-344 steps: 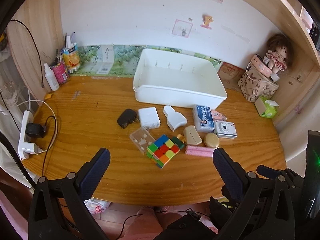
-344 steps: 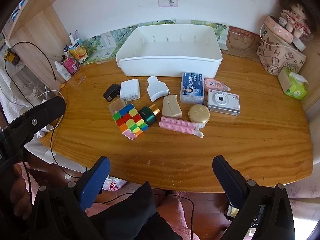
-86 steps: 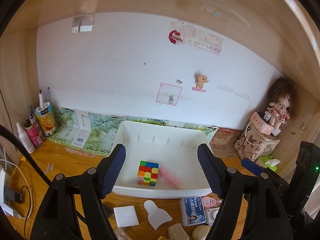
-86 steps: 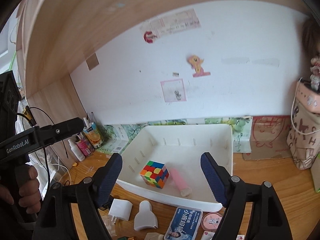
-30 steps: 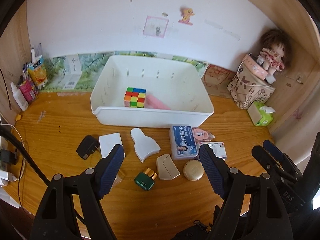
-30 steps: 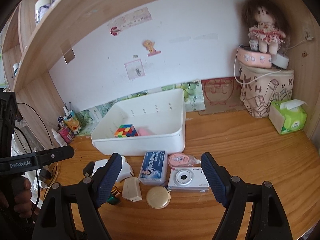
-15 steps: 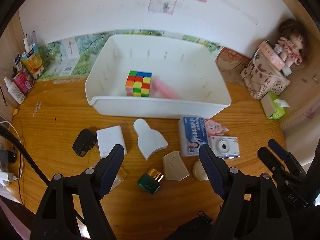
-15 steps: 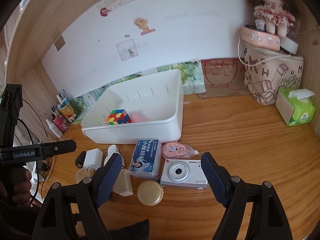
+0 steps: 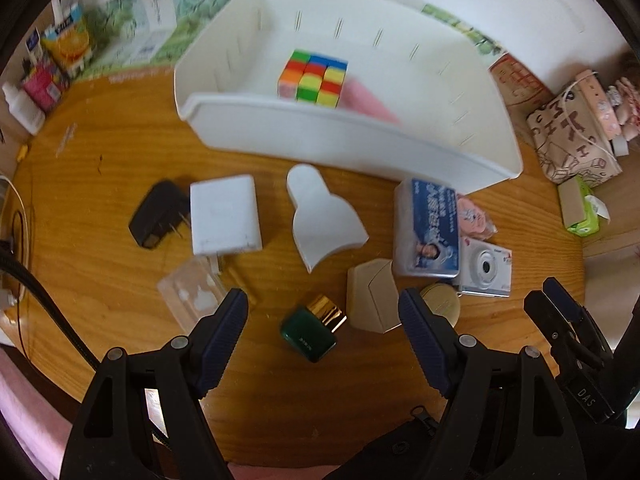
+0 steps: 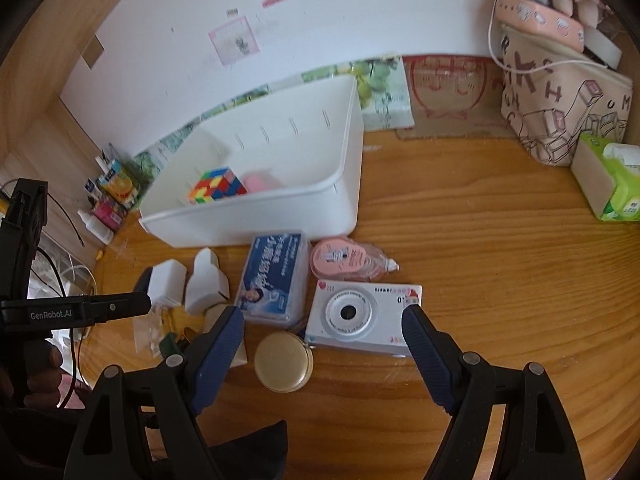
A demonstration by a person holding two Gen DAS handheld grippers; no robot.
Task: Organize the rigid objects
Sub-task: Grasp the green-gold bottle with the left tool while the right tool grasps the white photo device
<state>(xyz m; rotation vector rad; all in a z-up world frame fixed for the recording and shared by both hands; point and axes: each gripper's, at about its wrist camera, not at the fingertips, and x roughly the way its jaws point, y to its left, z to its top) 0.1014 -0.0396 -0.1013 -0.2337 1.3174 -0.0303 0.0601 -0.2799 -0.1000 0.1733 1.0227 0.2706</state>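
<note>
A white bin at the back of the desk holds a colourful cube and a pink roller. Loose items lie in front of it: a green bottle with a gold cap, a beige case, a round gold compact, a silver camera, a blue box. My left gripper hangs open above the green bottle, empty. Over the compact and the camera, my right gripper is open and empty too.
A white charger, a black plug, a white scoop shape, a clear case and a pink tape dispenser also lie on the desk. A patterned bag and a tissue pack stand at the right.
Both grippers have come down and tilted toward the desk, so the loose items look bigger and closer. Their jaws stay the same width. Nothing on the desk has moved.
</note>
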